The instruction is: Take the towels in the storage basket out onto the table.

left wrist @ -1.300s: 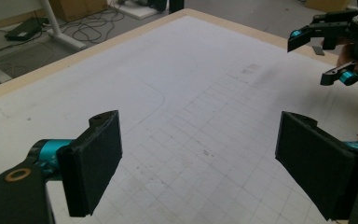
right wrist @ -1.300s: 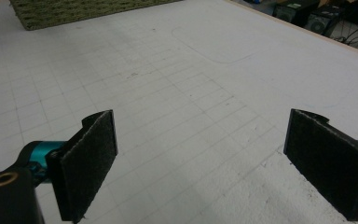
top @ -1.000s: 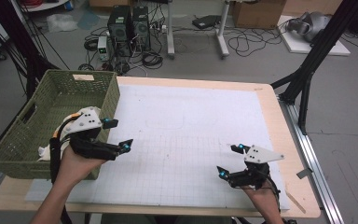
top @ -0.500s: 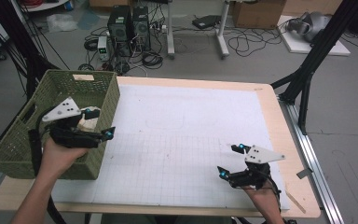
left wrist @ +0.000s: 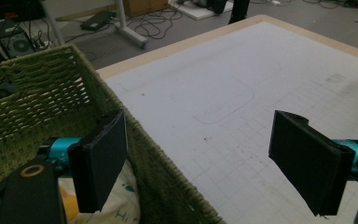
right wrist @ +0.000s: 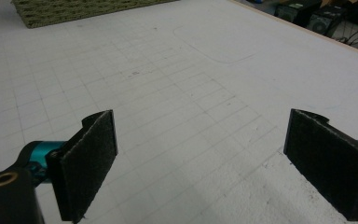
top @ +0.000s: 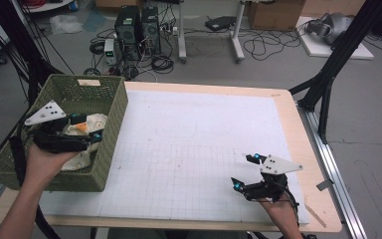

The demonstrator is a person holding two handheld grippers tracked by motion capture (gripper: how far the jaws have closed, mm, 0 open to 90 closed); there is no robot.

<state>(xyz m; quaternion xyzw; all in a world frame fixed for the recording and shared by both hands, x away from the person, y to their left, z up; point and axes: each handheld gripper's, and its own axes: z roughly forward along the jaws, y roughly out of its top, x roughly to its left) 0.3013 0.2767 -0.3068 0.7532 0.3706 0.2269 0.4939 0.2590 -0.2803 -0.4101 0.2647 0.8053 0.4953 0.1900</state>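
The left gripper (top: 82,135) hangs over the green woven basket (top: 110,149) at the table's left edge, its jaws spread wide and holding nothing; in the left gripper view one jaw sits inside the basket and the other outside, straddling its wall. Below it lies a pale cloth (top: 90,124) with an orange patch. The step looks like reaching in for that cloth; next the jaws would need to drop inside and close on a fold. The right gripper (top: 246,172) rests wide open and empty near the white gridded mat's (top: 194,149) front right corner.
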